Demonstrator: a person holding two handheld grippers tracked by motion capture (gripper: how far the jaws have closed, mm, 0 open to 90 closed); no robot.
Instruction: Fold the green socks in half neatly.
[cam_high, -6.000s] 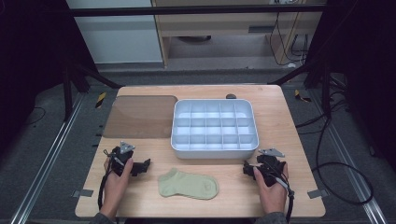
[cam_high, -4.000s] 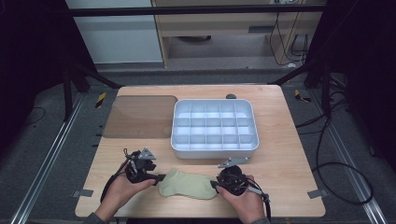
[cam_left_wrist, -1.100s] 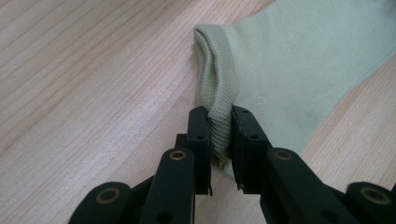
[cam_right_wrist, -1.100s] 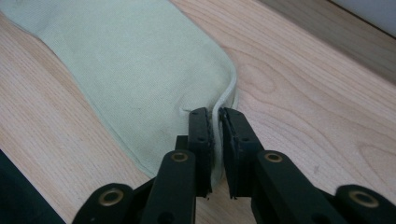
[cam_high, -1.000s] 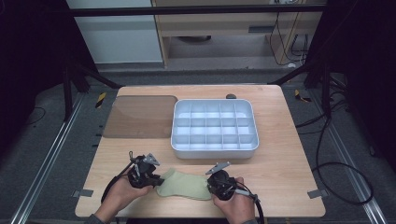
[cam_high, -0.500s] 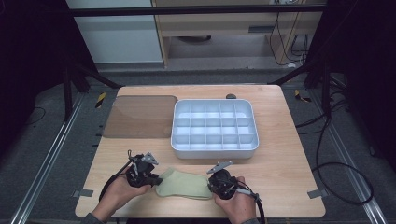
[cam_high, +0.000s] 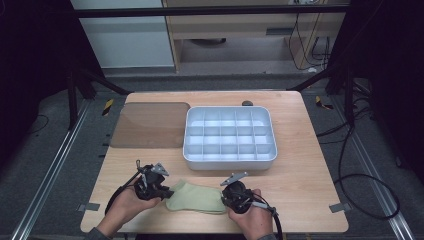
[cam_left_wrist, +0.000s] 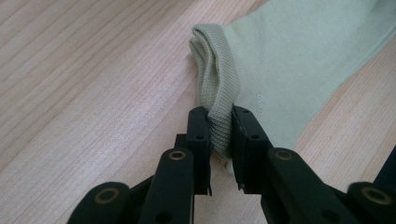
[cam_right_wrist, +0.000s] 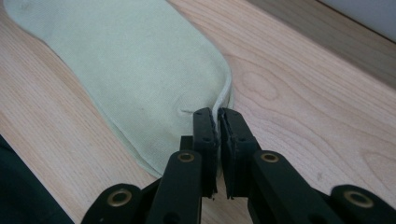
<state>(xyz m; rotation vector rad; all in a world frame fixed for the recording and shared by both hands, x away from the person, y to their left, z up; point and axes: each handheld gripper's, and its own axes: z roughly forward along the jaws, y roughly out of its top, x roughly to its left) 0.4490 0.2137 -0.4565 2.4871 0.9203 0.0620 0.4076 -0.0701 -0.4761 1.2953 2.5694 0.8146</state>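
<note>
A pale green sock (cam_high: 196, 198) lies flat on the wooden table near its front edge. My left gripper (cam_high: 161, 192) pinches the sock's ribbed cuff (cam_left_wrist: 219, 93) at its left end, the cuff bunched up between the black pads. At the other end, my right gripper (cam_high: 227, 196) is shut on the thin edge of the sock's toe (cam_right_wrist: 219, 100). A hand holds each gripper from the table's front edge.
A white tray (cam_high: 230, 161) with several empty compartments stands just behind the sock, at the table's middle. A brown mat (cam_high: 150, 125) lies at the back left. A small dark object (cam_high: 247, 103) sits behind the tray. Bare wood lies to the right.
Both grippers came in from the table's sides to the sock's two ends and shut on it. Over the last second nothing has visibly moved.
</note>
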